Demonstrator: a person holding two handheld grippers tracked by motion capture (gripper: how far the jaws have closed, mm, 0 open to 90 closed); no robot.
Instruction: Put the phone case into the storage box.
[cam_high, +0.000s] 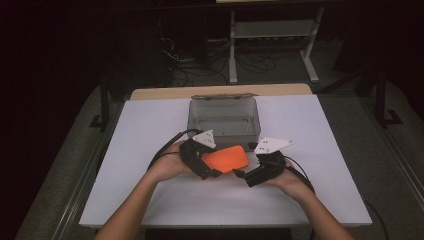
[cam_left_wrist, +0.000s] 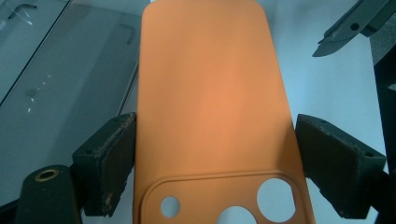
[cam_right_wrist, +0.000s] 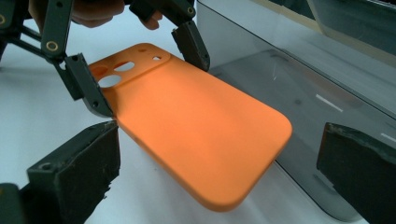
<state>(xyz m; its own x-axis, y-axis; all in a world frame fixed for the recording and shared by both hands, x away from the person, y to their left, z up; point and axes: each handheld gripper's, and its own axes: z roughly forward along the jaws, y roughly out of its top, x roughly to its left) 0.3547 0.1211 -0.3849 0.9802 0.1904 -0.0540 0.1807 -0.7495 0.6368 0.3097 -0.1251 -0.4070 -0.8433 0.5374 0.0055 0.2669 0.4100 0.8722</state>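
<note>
An orange phone case (cam_high: 226, 159) with camera cut-outs hangs just above the white table top, in front of a clear box. My left gripper (cam_left_wrist: 217, 158) is shut on the phone case, its pads pressing both long edges of the case (cam_left_wrist: 210, 93) beside the camera cut-outs. In the right gripper view the case (cam_right_wrist: 196, 130) slopes away from the left gripper (cam_right_wrist: 149, 74) toward the camera. My right gripper (cam_right_wrist: 219, 172) stands open at the case's plain end, one jaw on each side and neither pad pressing it. In the high view the two grippers (cam_high: 212, 162) (cam_high: 244, 160) face each other.
A clear plastic box (cam_high: 223, 117) without a lid stands just behind the case, close to the jaws. The white table sheet (cam_high: 150, 190) has free room left, right and in front. Cables trail from both grippers. A dark floor and a desk frame lie beyond the table.
</note>
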